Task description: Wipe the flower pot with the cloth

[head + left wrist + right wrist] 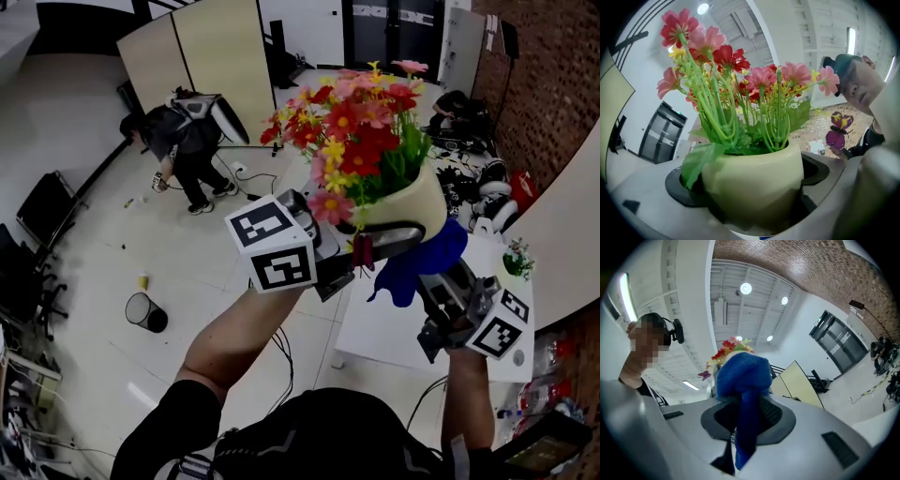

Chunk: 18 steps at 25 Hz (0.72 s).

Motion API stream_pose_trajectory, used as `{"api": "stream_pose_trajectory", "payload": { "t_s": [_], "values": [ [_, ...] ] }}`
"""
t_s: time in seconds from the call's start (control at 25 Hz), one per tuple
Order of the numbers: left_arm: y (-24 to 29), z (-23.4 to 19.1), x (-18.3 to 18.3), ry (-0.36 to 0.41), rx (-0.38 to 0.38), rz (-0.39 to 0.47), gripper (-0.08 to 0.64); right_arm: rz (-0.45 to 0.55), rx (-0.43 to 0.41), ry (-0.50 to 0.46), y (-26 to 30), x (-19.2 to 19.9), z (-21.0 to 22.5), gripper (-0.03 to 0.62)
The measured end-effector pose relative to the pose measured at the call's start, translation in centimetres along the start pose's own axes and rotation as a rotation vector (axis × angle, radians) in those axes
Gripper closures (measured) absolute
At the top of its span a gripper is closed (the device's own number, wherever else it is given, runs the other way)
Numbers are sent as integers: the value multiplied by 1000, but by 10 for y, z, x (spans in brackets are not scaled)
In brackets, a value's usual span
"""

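The flower pot [417,199], a cream, rounded pot full of red, pink and yellow artificial flowers [352,122], is held up in the air above the floor, just toward 1 o'clock from the middle of the head view and tilted so that the blooms lean toward 11 o'clock. In the left gripper view the pot [752,176] fills the gap between the jaws, whose dark pads press on its two sides: the left tool [389,234] is closed on it. A purple butterfly ornament [836,131] stands out at 3 o'clock from the stems.

The blue cloth [417,262] hangs at 5 o'clock from the pot, its upper fold touching the pot's lower wall. The right tool [439,278] comes in from 5 o'clock of the cloth; in the right gripper view the cloth [743,378] is bunched above the jaws and a strip runs down between them, so the right tool [743,416] is clamped on the cloth.

Below both tools, at 5 o'clock, lies a white table [384,328] with a small potted plant [516,258] near its far edge. On the floor at 9 o'clock sits a black waste bin [145,312], and at 11 o'clock a person [183,141] bends over.
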<state>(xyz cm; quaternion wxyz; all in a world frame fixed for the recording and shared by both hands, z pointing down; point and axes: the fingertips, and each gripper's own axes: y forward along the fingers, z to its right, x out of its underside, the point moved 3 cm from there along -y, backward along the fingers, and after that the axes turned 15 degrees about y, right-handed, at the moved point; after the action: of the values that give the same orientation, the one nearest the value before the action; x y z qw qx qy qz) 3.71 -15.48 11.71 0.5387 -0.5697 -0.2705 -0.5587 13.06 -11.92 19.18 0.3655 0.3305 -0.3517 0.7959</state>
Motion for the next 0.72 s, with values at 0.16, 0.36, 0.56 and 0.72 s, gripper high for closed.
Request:
{"api": "stream_pose_trajectory", "payload": {
  "t_s": [0.16, 0.36, 0.56, 0.72],
  "values": [
    [5, -14, 2, -2, -28, -6, -17, -24, -59, -22, 2, 13, -27, 528],
    [17, -2, 4, -39, -15, 18, -17, -59, -68, -32, 11, 21, -35, 528],
    [18, 9, -2, -77, 13, 31, -17, -66, -23, -31, 21, 16, -24, 528],
    [18, 29, -10, -68, 61, 29, -17, -37, 20, 34, 33, 10, -5, 528]
  ]
}}
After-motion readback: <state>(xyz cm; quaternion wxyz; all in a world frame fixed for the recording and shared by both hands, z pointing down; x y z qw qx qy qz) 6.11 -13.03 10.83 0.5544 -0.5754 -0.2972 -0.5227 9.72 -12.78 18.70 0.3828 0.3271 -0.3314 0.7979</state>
